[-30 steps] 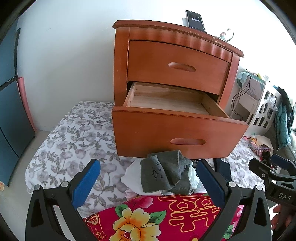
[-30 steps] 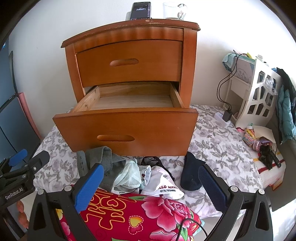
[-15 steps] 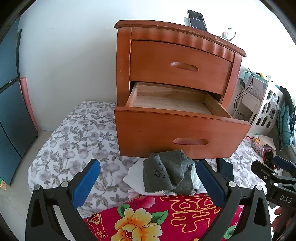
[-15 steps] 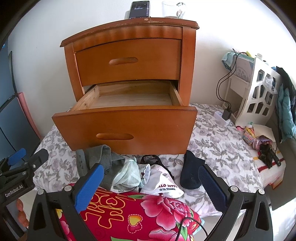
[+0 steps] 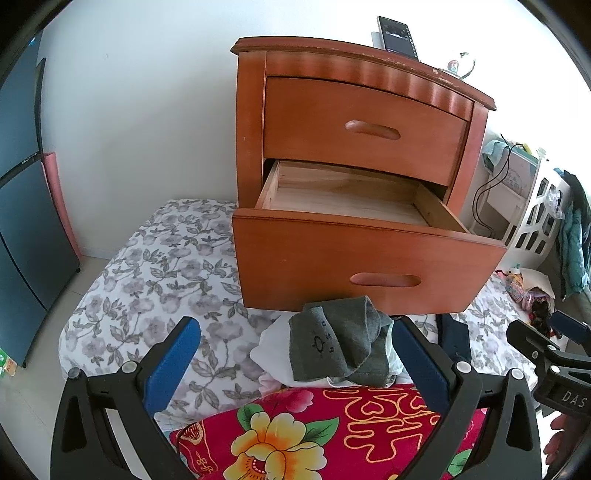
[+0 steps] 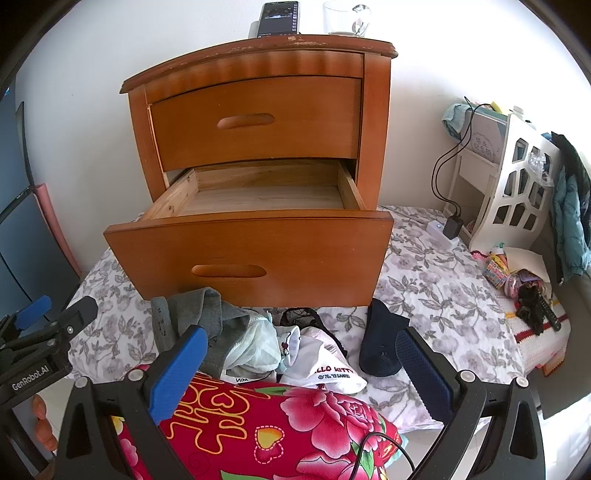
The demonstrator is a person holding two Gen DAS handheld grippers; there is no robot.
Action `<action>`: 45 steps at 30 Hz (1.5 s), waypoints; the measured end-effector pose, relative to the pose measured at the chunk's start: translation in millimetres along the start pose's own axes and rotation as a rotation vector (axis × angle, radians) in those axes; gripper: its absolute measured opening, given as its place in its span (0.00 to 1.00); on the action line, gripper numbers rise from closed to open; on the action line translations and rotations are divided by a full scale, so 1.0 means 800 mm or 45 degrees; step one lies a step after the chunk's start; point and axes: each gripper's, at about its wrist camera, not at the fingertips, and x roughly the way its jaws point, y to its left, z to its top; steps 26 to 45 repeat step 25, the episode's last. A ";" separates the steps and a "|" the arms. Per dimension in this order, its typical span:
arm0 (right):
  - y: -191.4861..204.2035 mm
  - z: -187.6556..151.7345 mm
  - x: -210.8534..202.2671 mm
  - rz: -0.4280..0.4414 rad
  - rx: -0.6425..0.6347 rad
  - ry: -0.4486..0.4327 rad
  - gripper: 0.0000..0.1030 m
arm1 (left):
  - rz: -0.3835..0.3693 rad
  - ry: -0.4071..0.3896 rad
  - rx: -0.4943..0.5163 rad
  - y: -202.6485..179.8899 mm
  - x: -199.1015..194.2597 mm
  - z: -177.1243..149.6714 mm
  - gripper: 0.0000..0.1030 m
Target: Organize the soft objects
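A pile of soft items lies on the floral sheet in front of the wooden nightstand: a grey sock [image 5: 334,341] [image 6: 201,317] on top, a pale green cloth [image 6: 255,347], a white Hello Kitty garment [image 6: 325,369] and a dark navy sock [image 6: 382,341] to the right. The nightstand's lower drawer [image 5: 343,206] [image 6: 266,199] stands open and empty. My left gripper [image 5: 295,365] is open above the pile's near edge. My right gripper [image 6: 299,373] is open, empty, just short of the pile.
A red floral pillow [image 5: 332,432] [image 6: 266,424] lies under both grippers. A phone [image 6: 277,18] and a glass cup [image 6: 345,16] stand on the nightstand. A white cutout rack [image 6: 517,177], charger cable and small toys [image 6: 517,280] are at the right. A blue panel [image 5: 22,206] is at the left.
Both grippers have drifted slightly, the left view shifting so the nightstand sits a little further right. Nothing was picked up or released.
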 end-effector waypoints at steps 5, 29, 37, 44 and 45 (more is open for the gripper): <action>0.000 0.000 0.000 0.000 0.000 0.000 1.00 | 0.017 -0.014 0.015 -0.002 -0.003 -0.001 1.00; -0.001 -0.002 -0.001 0.000 0.003 0.003 1.00 | 0.111 -0.084 0.008 -0.001 -0.011 -0.001 1.00; -0.001 -0.002 -0.001 0.000 0.003 0.003 1.00 | 0.111 -0.084 0.008 -0.001 -0.011 -0.001 1.00; -0.001 -0.002 -0.001 0.000 0.003 0.003 1.00 | 0.111 -0.084 0.008 -0.001 -0.011 -0.001 1.00; -0.001 -0.002 -0.001 0.000 0.003 0.003 1.00 | 0.111 -0.084 0.008 -0.001 -0.011 -0.001 1.00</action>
